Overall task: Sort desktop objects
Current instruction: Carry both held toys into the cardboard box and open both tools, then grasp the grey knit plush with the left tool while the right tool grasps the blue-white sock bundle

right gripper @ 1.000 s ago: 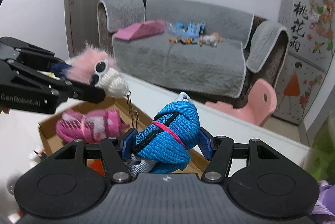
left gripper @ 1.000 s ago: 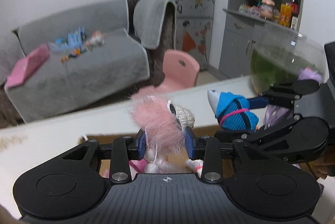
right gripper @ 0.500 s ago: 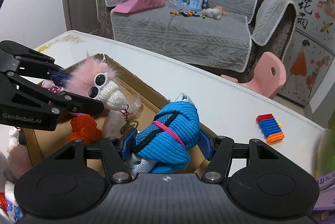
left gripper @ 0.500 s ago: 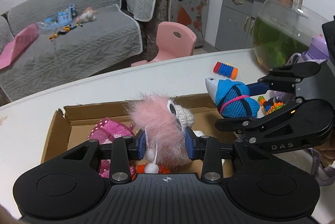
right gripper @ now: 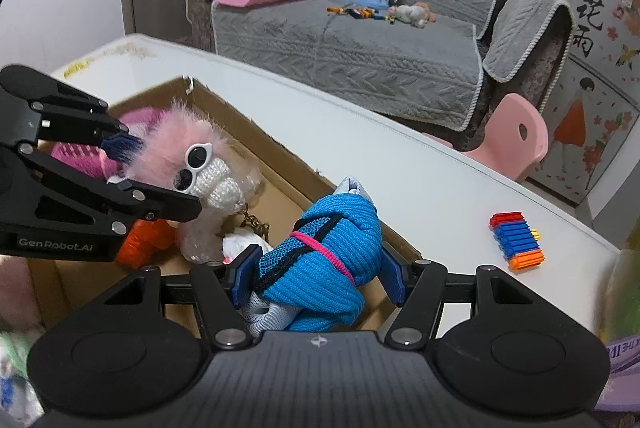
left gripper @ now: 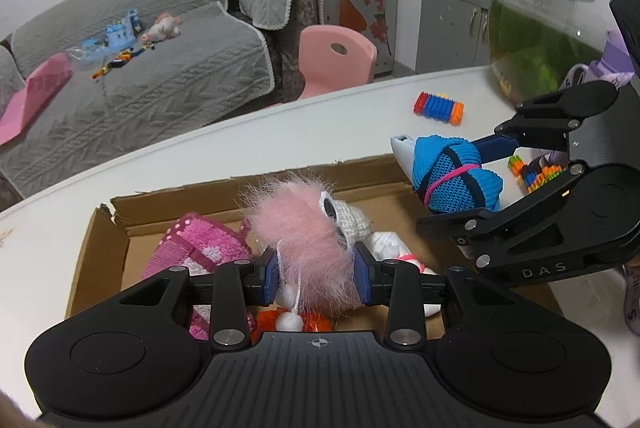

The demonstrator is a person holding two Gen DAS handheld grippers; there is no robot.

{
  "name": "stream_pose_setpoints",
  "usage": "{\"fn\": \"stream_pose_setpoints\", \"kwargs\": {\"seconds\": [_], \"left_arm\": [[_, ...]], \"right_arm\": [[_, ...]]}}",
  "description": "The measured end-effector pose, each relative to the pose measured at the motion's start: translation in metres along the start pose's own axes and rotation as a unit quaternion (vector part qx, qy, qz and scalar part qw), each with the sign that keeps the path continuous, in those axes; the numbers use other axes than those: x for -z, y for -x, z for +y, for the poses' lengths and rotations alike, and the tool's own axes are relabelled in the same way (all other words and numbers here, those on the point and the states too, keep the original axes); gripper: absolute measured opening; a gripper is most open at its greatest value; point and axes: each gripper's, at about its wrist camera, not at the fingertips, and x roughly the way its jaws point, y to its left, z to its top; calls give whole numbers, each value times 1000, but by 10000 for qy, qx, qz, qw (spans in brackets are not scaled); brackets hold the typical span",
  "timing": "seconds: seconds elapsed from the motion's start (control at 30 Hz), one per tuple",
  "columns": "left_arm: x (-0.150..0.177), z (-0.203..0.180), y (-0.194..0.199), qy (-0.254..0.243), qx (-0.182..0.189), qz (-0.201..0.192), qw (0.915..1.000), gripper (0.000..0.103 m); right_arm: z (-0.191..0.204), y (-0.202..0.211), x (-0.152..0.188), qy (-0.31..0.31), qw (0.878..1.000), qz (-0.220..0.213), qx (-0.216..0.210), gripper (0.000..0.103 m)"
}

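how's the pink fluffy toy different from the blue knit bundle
The pink fluffy toy is shaggy with white sunglasses and a chain; the blue knit bundle is smooth ribbed fabric tied by a pink band. The toy hangs over the cardboard box middle, the bundle over its edge. Both are clamped in a tool.

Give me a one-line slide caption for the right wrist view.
Right gripper holds a blue knit bundle over the cardboard box; left gripper holds a pink fluffy toy.

The cardboard box [left gripper: 100,232] has its near wall hidden behind the gripper body. The fishbowl [left gripper: 536,28] is cut off at the right edge. The orange item [right gripper: 148,240] is mostly covered.
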Motion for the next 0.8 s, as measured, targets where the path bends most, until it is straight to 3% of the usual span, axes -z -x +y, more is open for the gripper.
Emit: {"fn": "stream_pose_setpoints", "kwargs": {"seconds": [0.2,0.33,0.5,0.57,0.8], "left_arm": [[6,1,-5,11,-59,86,9999,51],[8,2,-1,35,-173,6,9998,80],[11,-1,11,-57,-220,-49,9997,87],[14,-2,21,-118,-244,-88,9996,87],[42,11,90,-380,-377,-436,9976,103]], "right_arm": [[-2,-1,4,35,10000,45,18,59],[-3,2,3,48,9999,-54,110,71],[1,12,3,83,9998,-119,142,75],[4,20,4,94,9997,-172,147,77],[20,76,16,206,9977,-634,124,85]]}}
